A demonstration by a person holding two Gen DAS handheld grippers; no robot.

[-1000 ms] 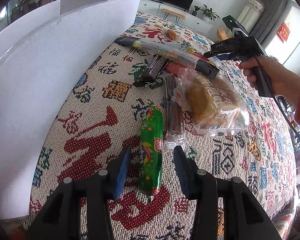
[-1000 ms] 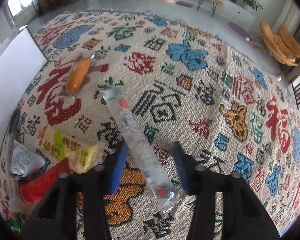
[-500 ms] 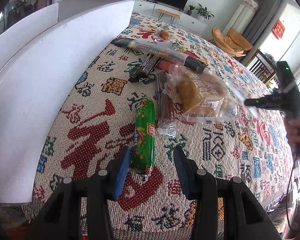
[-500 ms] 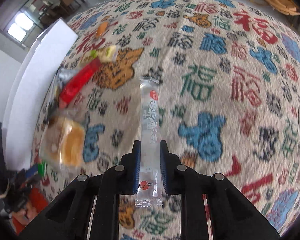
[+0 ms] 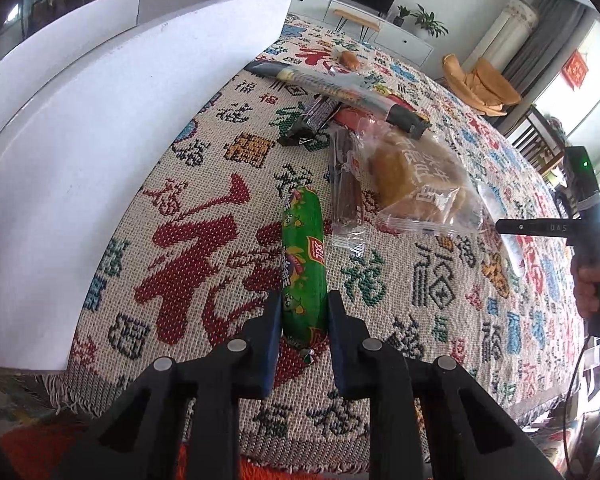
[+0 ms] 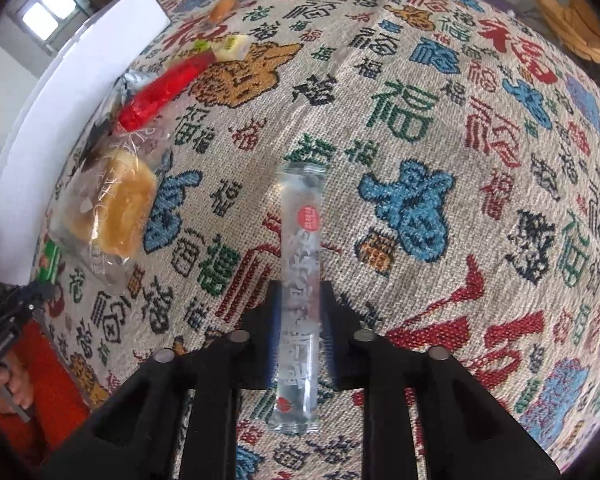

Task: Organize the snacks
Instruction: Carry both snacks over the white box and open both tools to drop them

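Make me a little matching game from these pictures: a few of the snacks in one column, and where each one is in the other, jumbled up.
Things:
1. green sausage
2. clear stick packet
3. bagged bread
4. orange sausage

Places:
A. lying alone at the far end of the patterned cloth
B. clamped in the right gripper, lifted off the cloth
C. between the fingers of the left gripper, lying on the cloth
D. in the snack pile beside the white board

Pairs: 1-C, 2-B, 3-D, 4-A

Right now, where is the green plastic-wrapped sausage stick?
In the left wrist view, the green plastic-wrapped sausage stick lies on the patterned woven cloth, its near end between the left gripper fingers, beside the brown snack-stick packet.
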